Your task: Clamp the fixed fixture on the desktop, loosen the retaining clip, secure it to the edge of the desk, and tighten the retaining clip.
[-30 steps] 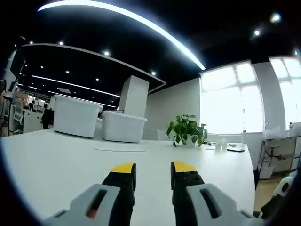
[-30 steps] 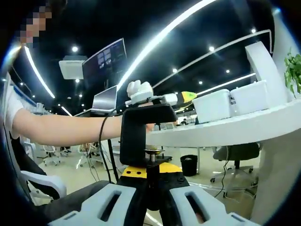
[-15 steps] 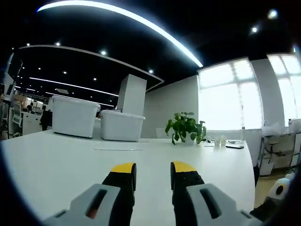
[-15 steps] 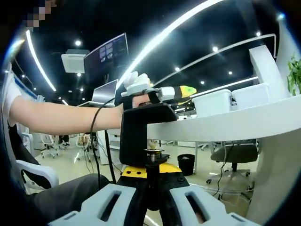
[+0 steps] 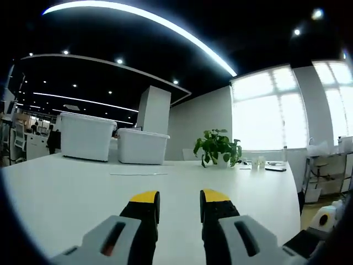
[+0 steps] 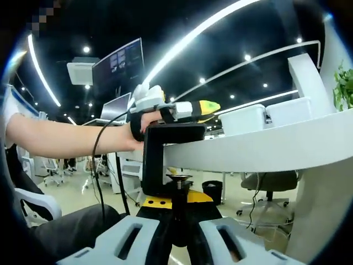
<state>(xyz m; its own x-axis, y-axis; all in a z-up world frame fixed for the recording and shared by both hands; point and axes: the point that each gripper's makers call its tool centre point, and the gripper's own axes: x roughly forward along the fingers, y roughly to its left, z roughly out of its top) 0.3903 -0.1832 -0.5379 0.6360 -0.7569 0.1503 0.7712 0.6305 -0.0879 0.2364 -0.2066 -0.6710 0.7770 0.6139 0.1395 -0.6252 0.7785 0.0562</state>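
- Black metal C-shaped clamp fixture point(image 6: 165, 157), frame centre, straddles the white desk edge point(image 6: 248, 149); screw point(image 6: 178, 190) looks untightened.
- Right gripper point(image 6: 177, 223) grips the screw; left gripper point(image 5: 179, 207) gapes empty.

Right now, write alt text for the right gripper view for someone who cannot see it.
The right gripper is shut on the screw of a black C-clamp fixture hooked over the edge of a white desk. Above the clamp, a person's hand holds the left gripper over the desktop.

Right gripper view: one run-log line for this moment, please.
black C-clamp fixture hooked over white desk edge | right gripper shut on clamp screw | left gripper open above desktop
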